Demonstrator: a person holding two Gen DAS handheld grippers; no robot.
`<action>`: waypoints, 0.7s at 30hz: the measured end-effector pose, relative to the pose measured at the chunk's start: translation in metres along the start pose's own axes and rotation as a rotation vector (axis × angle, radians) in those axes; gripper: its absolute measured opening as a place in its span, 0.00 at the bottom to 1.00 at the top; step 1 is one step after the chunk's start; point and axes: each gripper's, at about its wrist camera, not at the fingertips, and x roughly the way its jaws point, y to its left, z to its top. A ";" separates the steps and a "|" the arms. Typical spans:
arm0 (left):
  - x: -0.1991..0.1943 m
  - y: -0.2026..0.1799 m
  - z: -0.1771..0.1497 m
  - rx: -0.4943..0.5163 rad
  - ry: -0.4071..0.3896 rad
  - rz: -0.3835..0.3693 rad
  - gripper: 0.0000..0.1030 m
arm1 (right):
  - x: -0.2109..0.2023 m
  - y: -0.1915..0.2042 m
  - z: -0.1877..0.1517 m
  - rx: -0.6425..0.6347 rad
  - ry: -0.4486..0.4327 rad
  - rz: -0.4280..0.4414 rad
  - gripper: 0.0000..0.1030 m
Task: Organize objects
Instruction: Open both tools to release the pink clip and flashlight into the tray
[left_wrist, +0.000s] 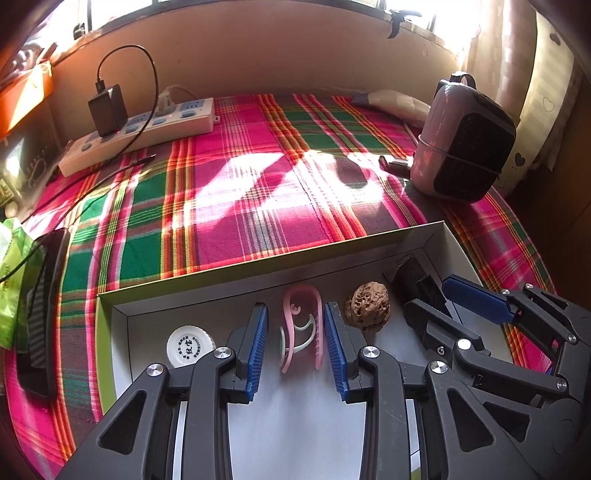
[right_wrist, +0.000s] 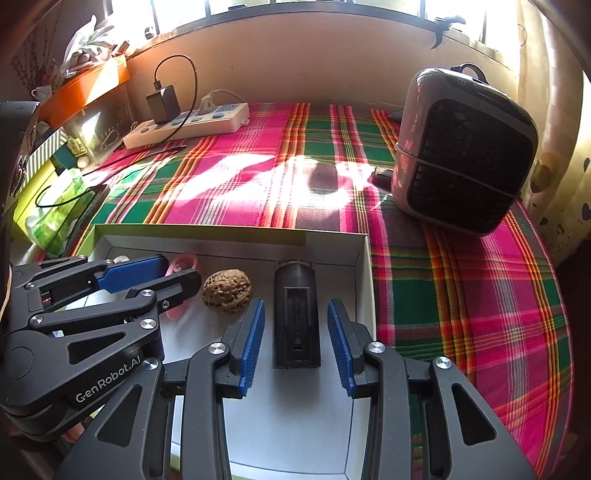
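My left gripper (left_wrist: 295, 325) stands parted around the pink curved plastic clip (left_wrist: 301, 328), pads clear of it. My right gripper (right_wrist: 295, 325) likewise brackets the black oblong plastic block (right_wrist: 295, 317), not gripping. Both lie in the shallow white cardboard box (right_wrist: 364, 273); its wall is close at three o'clock. A wrinkled brown walnut (right_wrist: 227, 291) sits at eleven.

The shallow tray (right_wrist: 364, 280) appears to be smooth matt white cardboard, resting on a woven plaid cloth (left_wrist: 229, 206). Inside the tray, the walnut (right_wrist: 227, 290) has a rough, pitted shell, the hair clip (left_wrist: 301, 328) left of it is glossy pink plastic, and the black block (right_wrist: 295, 317) right of it is matt plastic. Beyond the tray, the fan heater (right_wrist: 461, 147) has a glossy plastic casing.
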 end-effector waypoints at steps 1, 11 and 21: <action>-0.001 0.000 -0.001 0.002 0.000 0.004 0.29 | -0.002 0.001 -0.001 -0.002 -0.002 0.001 0.38; -0.022 0.001 -0.015 0.000 -0.025 0.007 0.29 | -0.017 0.003 -0.009 0.005 -0.024 -0.004 0.38; -0.047 -0.002 -0.032 0.000 -0.064 0.014 0.29 | -0.038 0.007 -0.022 0.014 -0.056 0.004 0.38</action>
